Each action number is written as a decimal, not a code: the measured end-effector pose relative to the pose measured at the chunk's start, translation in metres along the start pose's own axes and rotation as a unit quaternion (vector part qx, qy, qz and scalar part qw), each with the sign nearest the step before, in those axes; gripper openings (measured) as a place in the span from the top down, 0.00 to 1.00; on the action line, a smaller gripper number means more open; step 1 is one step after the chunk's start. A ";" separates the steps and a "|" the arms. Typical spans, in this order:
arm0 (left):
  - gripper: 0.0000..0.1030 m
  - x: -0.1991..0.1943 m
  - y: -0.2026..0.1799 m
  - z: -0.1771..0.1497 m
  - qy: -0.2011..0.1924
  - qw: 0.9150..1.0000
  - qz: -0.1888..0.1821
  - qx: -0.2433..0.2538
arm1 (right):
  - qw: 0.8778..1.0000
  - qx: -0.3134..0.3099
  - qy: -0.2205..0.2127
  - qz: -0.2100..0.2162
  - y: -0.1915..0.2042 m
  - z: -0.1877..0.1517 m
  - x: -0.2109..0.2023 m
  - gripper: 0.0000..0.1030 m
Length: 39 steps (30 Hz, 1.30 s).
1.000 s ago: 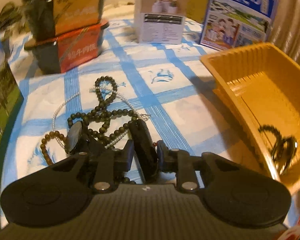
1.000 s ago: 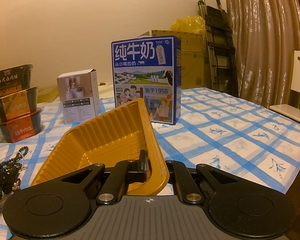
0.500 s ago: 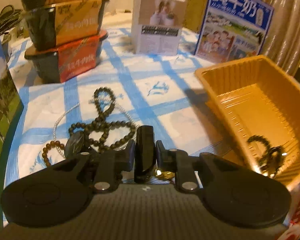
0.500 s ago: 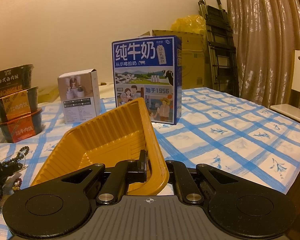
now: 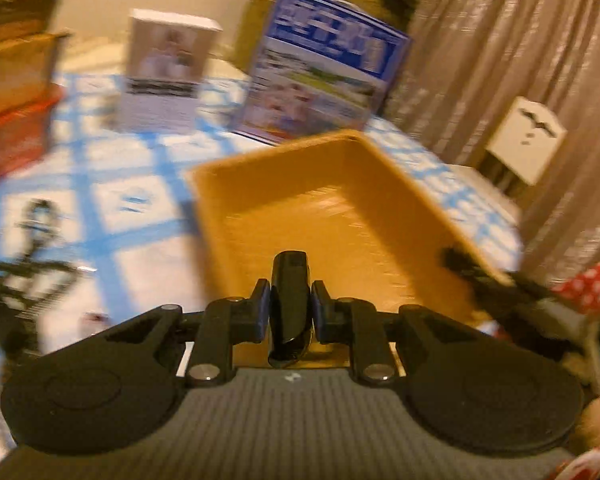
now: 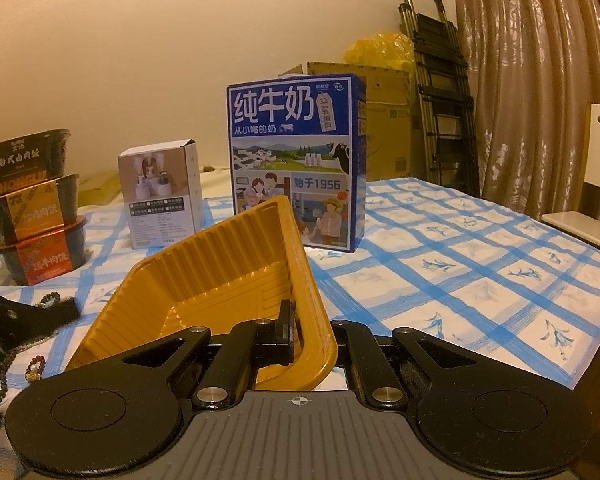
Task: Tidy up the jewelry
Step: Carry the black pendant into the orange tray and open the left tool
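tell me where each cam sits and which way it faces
Left wrist: on the left gripper, angled down at the tray; its fingers pinch a black piece.
Right wrist: on the right gripper, low, facing the milk box; its fingers clamp the tray's rim.
Shared: tray, milk box, white box.

L gripper [image 5: 289, 308] w/ black clip [image 5: 290, 312] moved from beads to over tray [image 5: 300, 168].

Milk carton [image 6: 296, 160] reads "纯牛奶", "1956"; top bowl [image 6: 26, 168] "HONGLU".
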<state>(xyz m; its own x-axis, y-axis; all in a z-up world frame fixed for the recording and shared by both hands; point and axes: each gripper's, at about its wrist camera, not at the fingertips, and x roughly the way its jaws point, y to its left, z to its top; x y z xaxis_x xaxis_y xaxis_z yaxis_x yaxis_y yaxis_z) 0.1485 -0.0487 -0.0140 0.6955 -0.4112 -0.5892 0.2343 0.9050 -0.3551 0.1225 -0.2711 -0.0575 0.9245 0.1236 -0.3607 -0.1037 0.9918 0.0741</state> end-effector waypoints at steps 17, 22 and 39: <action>0.82 0.057 -0.037 -0.018 0.048 0.997 -0.056 -0.025 | 1.000 0.001 0.001 0.003 0.002 0.001 0.000 0.94; 0.82 0.025 -0.025 -0.014 0.013 0.999 -0.043 -0.029 | 1.000 0.001 0.001 0.003 0.001 0.001 0.000 0.94; 0.81 -0.042 0.071 -0.061 0.029 0.987 0.152 -0.044 | 1.000 -0.003 0.001 0.000 0.000 -0.001 0.000 0.94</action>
<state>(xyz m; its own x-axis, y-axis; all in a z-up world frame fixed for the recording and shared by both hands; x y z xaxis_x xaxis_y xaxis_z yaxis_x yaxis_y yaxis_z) 0.0941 0.0259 -0.0590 0.6841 -0.1296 -0.7178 -0.0416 0.9756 -0.2158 0.1220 -0.2709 -0.0581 0.9235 0.1243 -0.3629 -0.1064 0.9919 0.0691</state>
